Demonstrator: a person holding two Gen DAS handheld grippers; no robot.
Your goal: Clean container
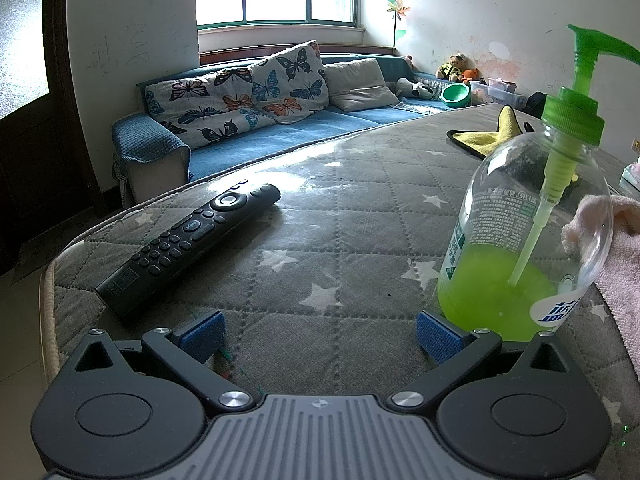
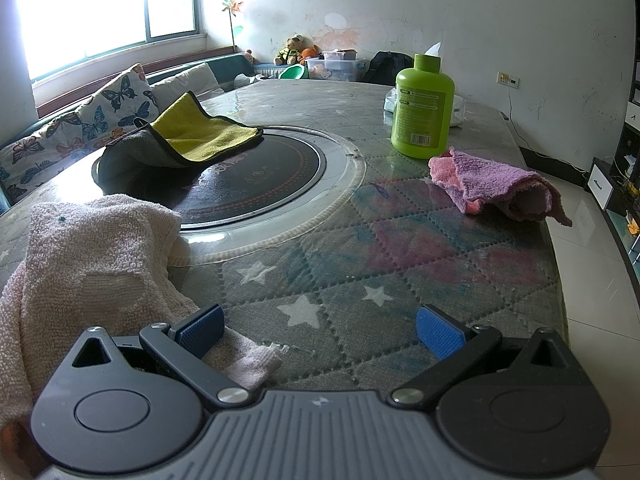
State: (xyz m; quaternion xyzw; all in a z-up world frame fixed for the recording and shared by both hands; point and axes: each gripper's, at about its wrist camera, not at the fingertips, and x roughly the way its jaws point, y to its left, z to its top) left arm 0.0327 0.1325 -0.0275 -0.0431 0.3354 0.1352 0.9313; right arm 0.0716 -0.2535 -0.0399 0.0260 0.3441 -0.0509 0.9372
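- Left gripper [image 1: 320, 330]: jaws apart, empty; pump bottle [image 1: 524, 232] just beside right pad.
- Right gripper [image 2: 320, 330]: jaws apart, empty; pink towel [image 2: 92, 248] under left pad.
- Advice: clamp bottle low, then take towel.

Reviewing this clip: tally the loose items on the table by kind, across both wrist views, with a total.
Cloths: 3 - pale pink towel, purple-pink cloth, yellow-and-grey cloth
Bottles: 2 - clear pump bottle, opaque green bottle
Remote control: 1
Total: 6
Some white packaging behind the opaque green bottle is unclear, not counted.
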